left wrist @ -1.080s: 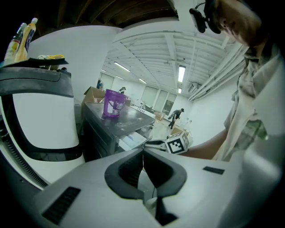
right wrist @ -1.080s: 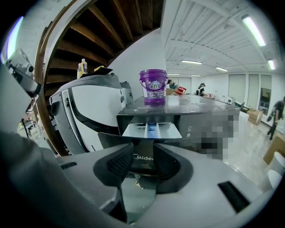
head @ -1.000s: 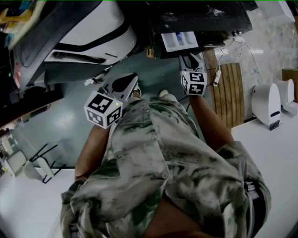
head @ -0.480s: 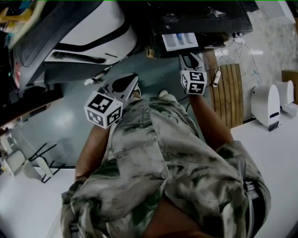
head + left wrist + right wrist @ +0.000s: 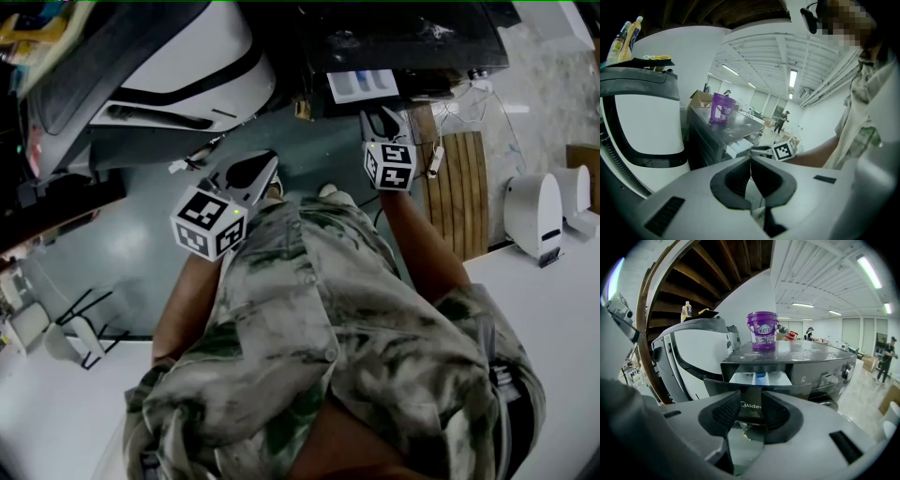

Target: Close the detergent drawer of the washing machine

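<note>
The dark washing machine (image 5: 403,33) stands at the top of the head view, its detergent drawer (image 5: 361,84) pulled out. In the right gripper view the drawer (image 5: 759,378) shows white compartments with a blue insert, behind a dark front panel (image 5: 751,405). My right gripper (image 5: 380,117) sits right at that panel. Its jaws (image 5: 749,411) are open by a narrow gap, and the panel shows through it. My left gripper (image 5: 258,167) hangs lower left over the floor, away from the drawer, and is shut (image 5: 751,164) on nothing.
A purple bucket (image 5: 762,330) stands on the machine's top. A white machine with a round door (image 5: 169,66) is at the left. A wooden slat board (image 5: 459,187) and a white device (image 5: 534,211) lie at the right. The person's body fills the lower head view.
My right gripper has edged slightly towards the machine, and the drawer looks pushed in a little. The left gripper has stayed where it was.
</note>
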{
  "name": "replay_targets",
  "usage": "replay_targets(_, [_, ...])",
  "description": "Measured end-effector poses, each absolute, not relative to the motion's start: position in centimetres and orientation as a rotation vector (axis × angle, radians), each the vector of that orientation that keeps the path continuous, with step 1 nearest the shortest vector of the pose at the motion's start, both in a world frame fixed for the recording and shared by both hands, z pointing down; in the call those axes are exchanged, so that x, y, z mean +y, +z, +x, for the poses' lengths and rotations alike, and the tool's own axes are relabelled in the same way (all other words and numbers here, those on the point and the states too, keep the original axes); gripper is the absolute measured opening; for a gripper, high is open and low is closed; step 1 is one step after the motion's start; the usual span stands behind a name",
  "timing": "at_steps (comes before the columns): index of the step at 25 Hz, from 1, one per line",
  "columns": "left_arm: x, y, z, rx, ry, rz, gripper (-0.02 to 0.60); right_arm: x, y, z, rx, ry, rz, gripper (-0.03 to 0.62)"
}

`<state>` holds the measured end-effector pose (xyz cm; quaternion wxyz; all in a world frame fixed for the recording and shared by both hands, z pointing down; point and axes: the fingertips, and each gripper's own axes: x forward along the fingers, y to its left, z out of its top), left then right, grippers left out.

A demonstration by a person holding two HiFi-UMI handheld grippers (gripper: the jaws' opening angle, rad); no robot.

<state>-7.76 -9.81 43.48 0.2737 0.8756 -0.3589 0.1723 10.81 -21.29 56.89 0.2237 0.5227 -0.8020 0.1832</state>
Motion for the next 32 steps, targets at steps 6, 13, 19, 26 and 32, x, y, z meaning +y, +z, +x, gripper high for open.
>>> replay_targets(6, [-10.0, 43.5, -7.8, -0.968, 0.459, 2.353, 0.025, -21.8, 56.9, 10.6, -2.215, 0.502, 1.436, 0.153])
replay_targets(13, [-10.2, 43.5, -7.9, -0.973, 0.458, 2.35, 0.025, -22.4, 57.0, 10.4, -2.215, 0.496, 1.43, 0.152])
replay_targets(19, [-10.3, 43.5, -8.2, -0.978, 0.457, 2.348, 0.025, -22.8, 57.0, 10.3, -2.218, 0.491, 1.433, 0.152])
replay_targets(26, [-10.2, 43.6, -8.4, -0.981, 0.461, 2.341, 0.025, -23.2, 57.0, 10.1, -2.221, 0.491, 1.427, 0.152])
replay_targets(32, [-10.3, 43.6, -8.5, -0.977, 0.461, 2.339, 0.025, -23.5, 57.1, 10.0, -2.219, 0.494, 1.427, 0.152])
